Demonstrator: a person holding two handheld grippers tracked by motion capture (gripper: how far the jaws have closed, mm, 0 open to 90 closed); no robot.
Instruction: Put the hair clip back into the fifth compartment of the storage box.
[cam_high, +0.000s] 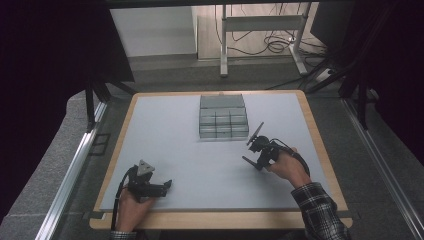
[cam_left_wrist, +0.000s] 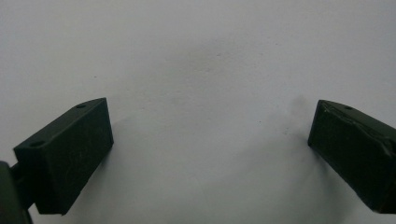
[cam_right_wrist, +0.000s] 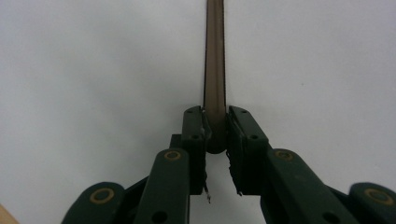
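Observation:
My right gripper (cam_high: 256, 145) is at the right of the white mat (cam_high: 200, 160), just in front of the grey compartment box (cam_high: 223, 135). In the right gripper view its jaws (cam_right_wrist: 215, 116) are shut on a thin flat brownish piece (cam_right_wrist: 215, 56), seen edge-on and reaching away from the pads. In the high view that piece (cam_high: 256, 133) is a dark slat slanting up from the gripper. My left gripper (cam_high: 165, 186) rests low at the front left of the mat. Its jaws (cam_left_wrist: 210, 126) stand wide open over bare mat, with nothing between them.
The grey box has several small compartments, and a flat grey section (cam_high: 222, 101) lies at its back. A wooden table rim (cam_high: 320, 150) frames the mat. Beyond the table stand a white desk frame (cam_high: 262, 30) and floor cables (cam_high: 280, 46).

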